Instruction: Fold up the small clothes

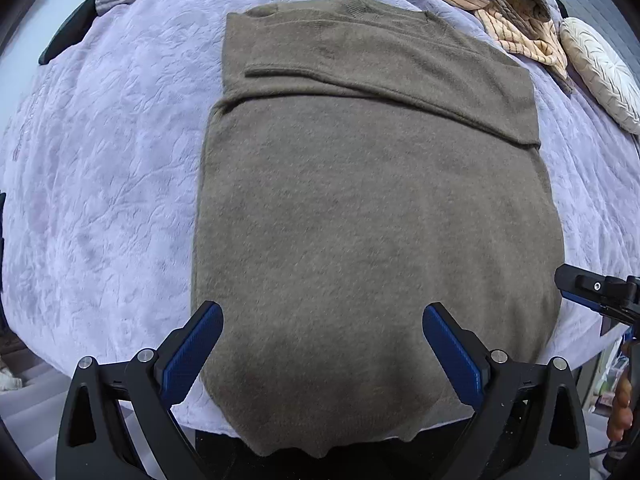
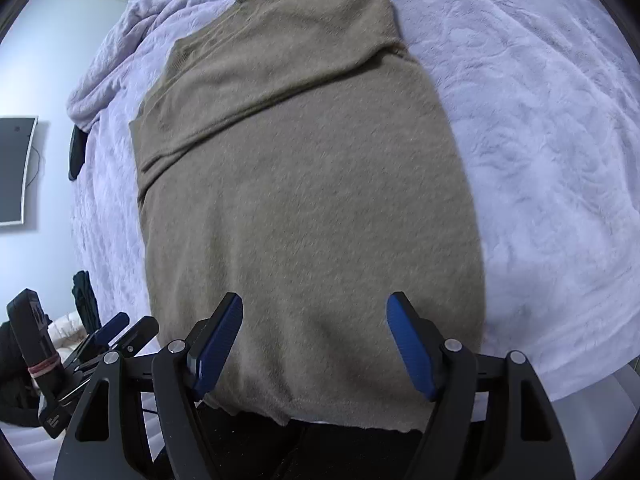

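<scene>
Left wrist view
- Sweater: your olive-brown sweater (image 1: pixel 360 200) lies flat on the bed, neck at the far end, hem hanging a little over the near edge.
- Sleeves: one sleeve is folded across the chest as a long band, so the body reads as a narrow rectangle; by my judgement this is set up for a fold from hem toward neck.
- Left gripper: your left gripper (image 1: pixel 323 314) hangs over the hem end, jaws spread wide, nothing between the blue pads but air above the knit.
- Other tool: the right gripper's tip (image 1: pixel 588 292) shows at the right edge, just beside the sweater's side.
- Bedcover: the lilac blanket (image 1: pixel 100 180) is plush with a crinkled, embossed pattern, soft enough to let the knit grip it.
- Clutter: a striped cream garment (image 1: pixel 508 16) and a pleated round cushion (image 1: pixel 600 68) sit at the far right corner, well apart from your work.

Right wrist view
- Sweater: the same sweater (image 2: pixel 312 200) fills the middle, fuzzy fine knit, the hem edge slightly wavy.
- Right gripper: your right gripper (image 2: pixel 315 320) is held over the hem, jaws well apart and holding nothing.
- Left gripper: it (image 2: pixel 116 330) shows at lower left, beside the hem's corner.
- Wall: a dark screen (image 2: pixel 14 170) hangs at far left.
</scene>
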`<state>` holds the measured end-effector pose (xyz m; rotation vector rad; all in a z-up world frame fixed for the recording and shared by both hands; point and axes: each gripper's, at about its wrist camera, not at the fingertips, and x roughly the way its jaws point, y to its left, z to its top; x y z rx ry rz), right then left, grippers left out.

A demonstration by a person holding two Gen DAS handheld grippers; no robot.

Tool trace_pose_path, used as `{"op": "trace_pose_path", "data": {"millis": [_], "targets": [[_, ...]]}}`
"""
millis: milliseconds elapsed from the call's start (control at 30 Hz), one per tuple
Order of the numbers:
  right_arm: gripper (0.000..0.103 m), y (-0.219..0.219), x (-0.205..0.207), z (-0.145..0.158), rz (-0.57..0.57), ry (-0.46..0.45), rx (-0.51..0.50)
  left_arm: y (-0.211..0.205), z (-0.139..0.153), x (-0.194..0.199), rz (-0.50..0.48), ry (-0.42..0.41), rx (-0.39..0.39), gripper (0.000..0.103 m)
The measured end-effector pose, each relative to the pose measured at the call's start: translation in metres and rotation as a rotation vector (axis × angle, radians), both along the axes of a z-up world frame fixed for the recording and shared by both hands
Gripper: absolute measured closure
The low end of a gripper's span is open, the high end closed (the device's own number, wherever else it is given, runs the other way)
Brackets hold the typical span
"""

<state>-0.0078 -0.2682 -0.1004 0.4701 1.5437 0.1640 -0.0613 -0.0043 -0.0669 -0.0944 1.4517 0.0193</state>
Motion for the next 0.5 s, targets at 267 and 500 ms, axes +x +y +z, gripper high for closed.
{"op": "trace_pose_path", "data": {"millis": [267, 500], "targets": [[0.025, 0.025, -0.028, -0.01, -0.001, 0.027, 0.015, 0.021, -0.011, -0.037, 0.008, 0.021, -0.008, 0.002], [0.025, 0.042, -0.051, -0.012, 0.002, 0.025, 0.015, 0.044, -0.017, -0.062, 0.031, 0.02, -0.043, 0.002]]}}
